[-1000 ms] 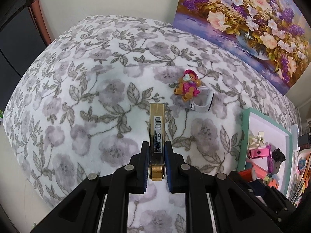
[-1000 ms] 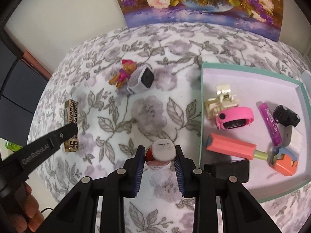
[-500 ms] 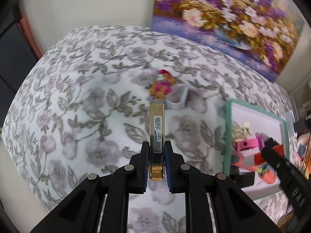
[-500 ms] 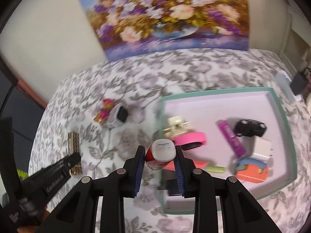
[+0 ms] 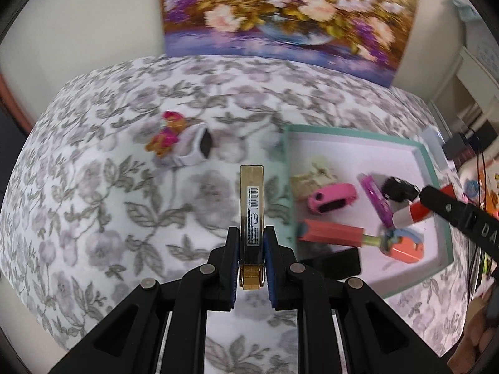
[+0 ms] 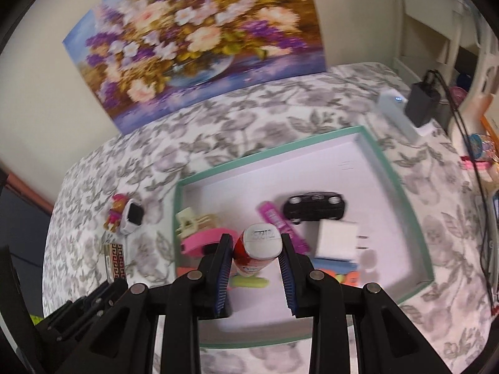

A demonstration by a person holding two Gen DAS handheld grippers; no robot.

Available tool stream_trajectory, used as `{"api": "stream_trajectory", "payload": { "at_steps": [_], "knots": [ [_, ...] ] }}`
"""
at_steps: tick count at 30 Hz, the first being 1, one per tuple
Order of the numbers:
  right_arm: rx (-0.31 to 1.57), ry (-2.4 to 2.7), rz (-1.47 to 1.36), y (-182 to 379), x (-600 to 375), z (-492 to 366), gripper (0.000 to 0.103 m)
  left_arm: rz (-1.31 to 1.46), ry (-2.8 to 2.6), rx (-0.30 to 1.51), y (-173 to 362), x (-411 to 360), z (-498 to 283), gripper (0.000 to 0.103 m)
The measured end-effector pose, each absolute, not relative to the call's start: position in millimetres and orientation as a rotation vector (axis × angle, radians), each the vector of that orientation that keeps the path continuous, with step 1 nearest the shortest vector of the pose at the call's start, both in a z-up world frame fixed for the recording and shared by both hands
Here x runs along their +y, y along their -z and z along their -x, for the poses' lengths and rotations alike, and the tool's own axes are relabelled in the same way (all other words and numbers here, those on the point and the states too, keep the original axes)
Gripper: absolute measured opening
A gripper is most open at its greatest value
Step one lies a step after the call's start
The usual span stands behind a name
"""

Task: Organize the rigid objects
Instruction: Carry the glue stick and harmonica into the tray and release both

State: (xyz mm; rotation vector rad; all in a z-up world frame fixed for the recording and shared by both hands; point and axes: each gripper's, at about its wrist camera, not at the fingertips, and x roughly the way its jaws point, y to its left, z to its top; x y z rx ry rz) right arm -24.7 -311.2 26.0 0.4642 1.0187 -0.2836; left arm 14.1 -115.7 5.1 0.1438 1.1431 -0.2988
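Tray (image 6: 405, 205) mid-frame mostly filled; right gripper (image 6: 256, 251) clenching red bottle (image 6: 254, 257) above it; left gripper (image 5: 252, 251) grasping gold box (image 5: 251, 205); toy figure (image 5: 165, 134), watch (image 5: 196, 149) left

L hand-held gripper (image 5: 251, 249) clamped, R hand-held gripper (image 6: 256, 254) clamped

Both wrist views steeply downward, seemingly close above the floral cloth (image 5: 93, 205), sharing the teal tray (image 6: 393, 168).

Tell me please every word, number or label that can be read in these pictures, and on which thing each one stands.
"DA": white letters, cut off, on the right gripper arm.
Barcode label on the gold box in the left gripper: too small to read.
Stamped digits on the white cap of the red bottle: blurred, not readable.
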Motion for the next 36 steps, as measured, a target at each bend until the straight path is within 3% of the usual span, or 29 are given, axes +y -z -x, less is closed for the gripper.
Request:
{"api": "stream_trajectory", "payload": {
  "at_steps": [17, 36],
  "knots": [
    [1.021, 0.341, -0.476, -24, -343, 39, 0.032, -0.264, 0.458, 1.091, 1, -188, 15, 0.016],
    [1.096, 0.332, -0.437, -7, -333, 29, 0.033, -0.28, 0.471, 1.069, 1, -194, 12, 0.016]
  ]
}}
